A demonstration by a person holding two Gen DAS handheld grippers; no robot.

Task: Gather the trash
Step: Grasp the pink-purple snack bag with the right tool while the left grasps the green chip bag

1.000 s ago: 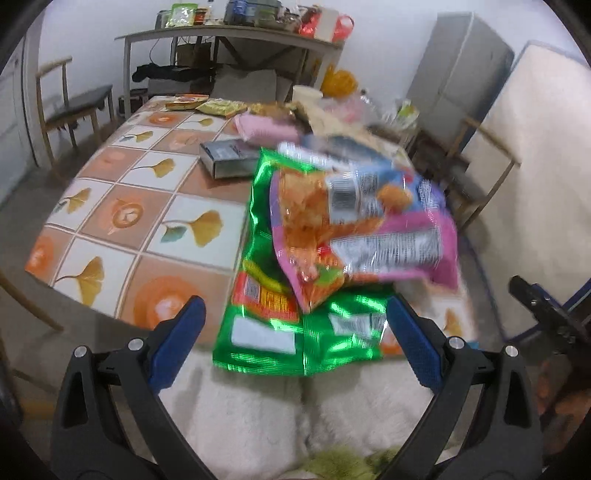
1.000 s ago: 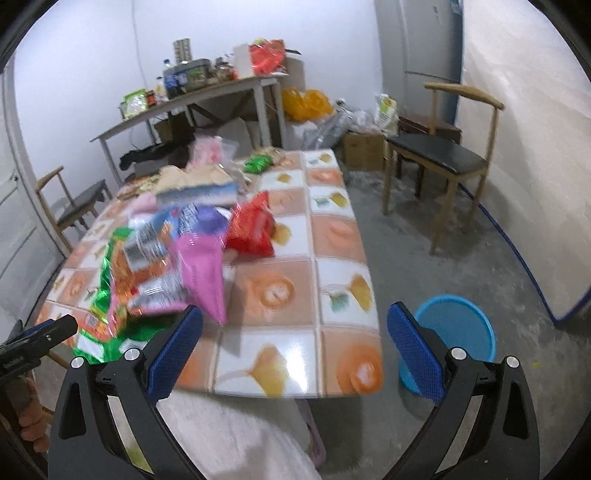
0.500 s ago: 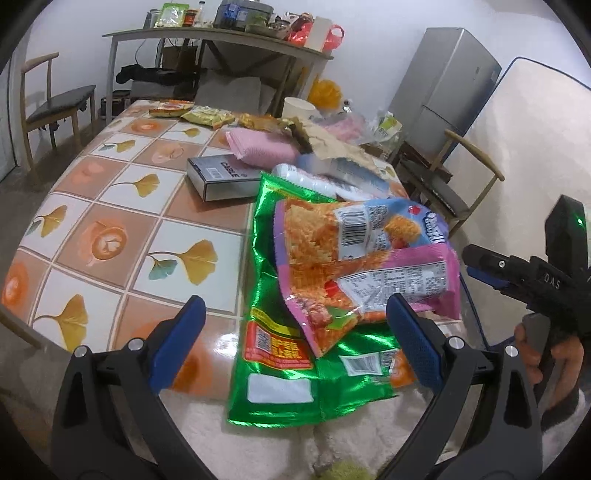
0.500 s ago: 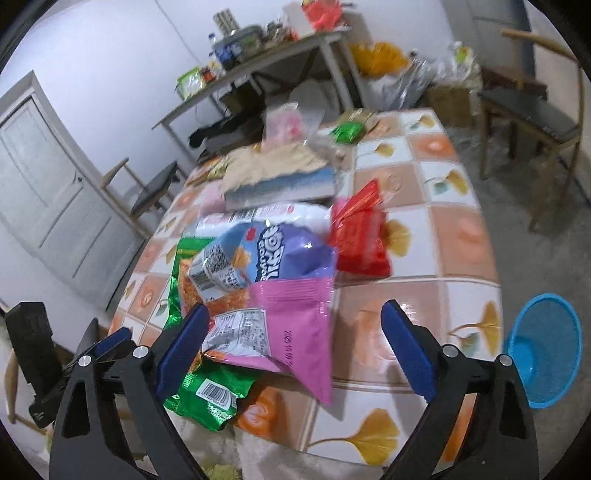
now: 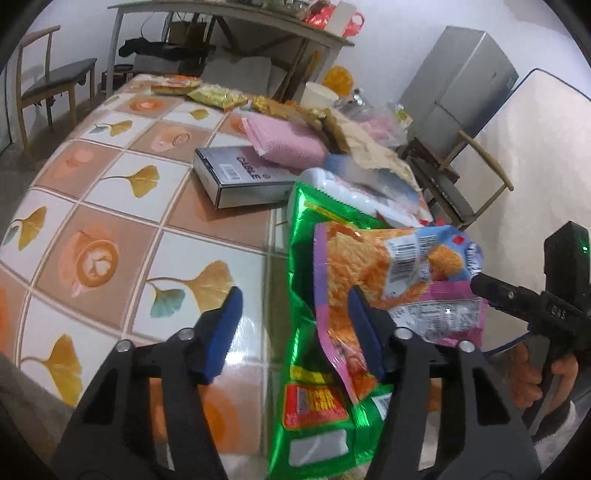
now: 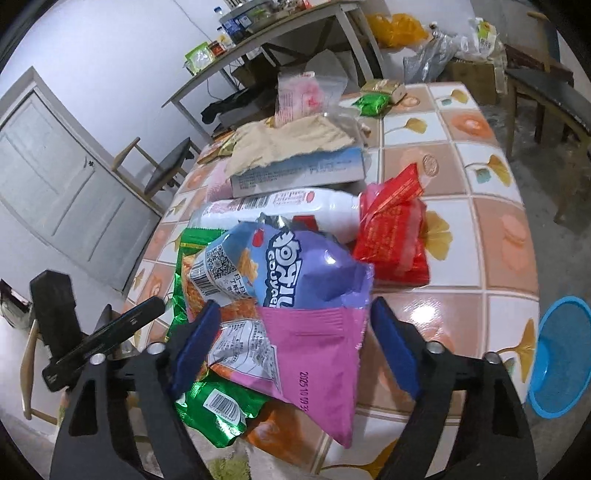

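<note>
A pink and purple snack bag (image 6: 303,295) lies on top of a shiny green bag (image 5: 317,406) at the near edge of the tiled table (image 5: 110,206). My right gripper (image 6: 295,343) is open, its jaws standing on either side of the pink bag's near end. My left gripper (image 5: 295,328) is open; its right finger lies over the pink bag (image 5: 399,273) and its left finger is over bare table. A red packet (image 6: 391,236), a white bottle (image 6: 280,206) and a torn blue box (image 6: 295,166) lie behind.
A grey box (image 5: 240,177), a pink cloth (image 5: 284,136) and more wrappers (image 5: 218,98) lie farther up the table. A blue basin (image 6: 561,354) stands on the floor to the right. Chairs (image 6: 546,88) stand at the sides, and a cluttered side table (image 5: 229,14) behind.
Both grippers have moved in toward the pink snack bag. The left gripper has narrowed and now overlaps the bag; the right one now straddles its end.
</note>
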